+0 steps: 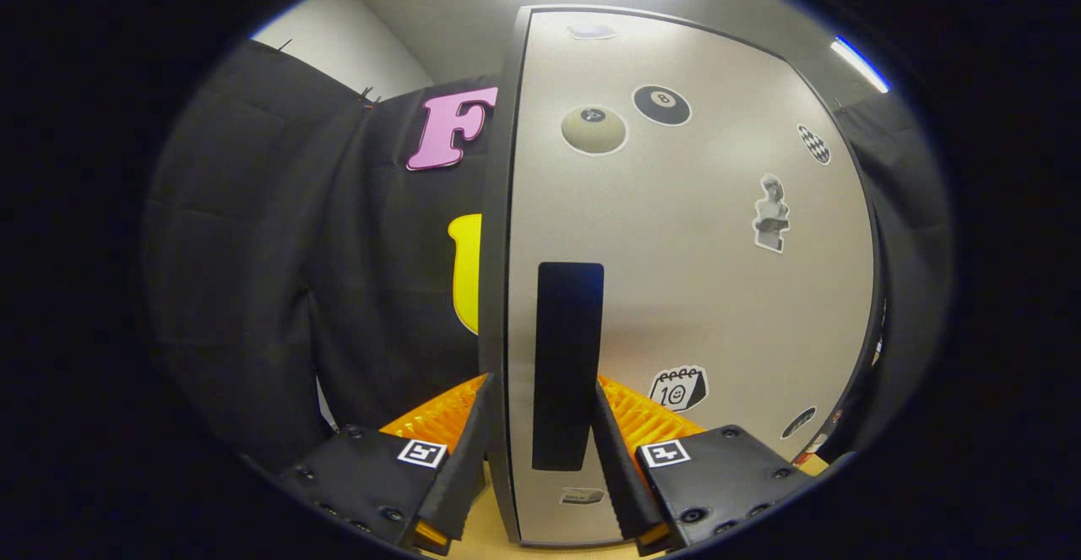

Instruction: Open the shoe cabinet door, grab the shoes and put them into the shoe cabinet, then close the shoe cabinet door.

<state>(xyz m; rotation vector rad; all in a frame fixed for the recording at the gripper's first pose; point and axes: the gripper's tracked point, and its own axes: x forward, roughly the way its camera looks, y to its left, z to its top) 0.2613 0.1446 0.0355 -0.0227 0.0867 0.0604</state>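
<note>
The shoe cabinet door (676,273) is pale silver-grey with a dark frame and a black vertical handle strip (567,366). Its stickers include a black eight-ball (661,105), a cream ball (594,130), a black-and-white checkered oval (814,144) and a grey bust (771,214).

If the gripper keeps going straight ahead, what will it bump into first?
Probably the long black handle strip on the silver-grey shoe cabinet door. It stands right between the gripper fingers, which straddle the door's edge, open. How near it is cannot be told.
</note>
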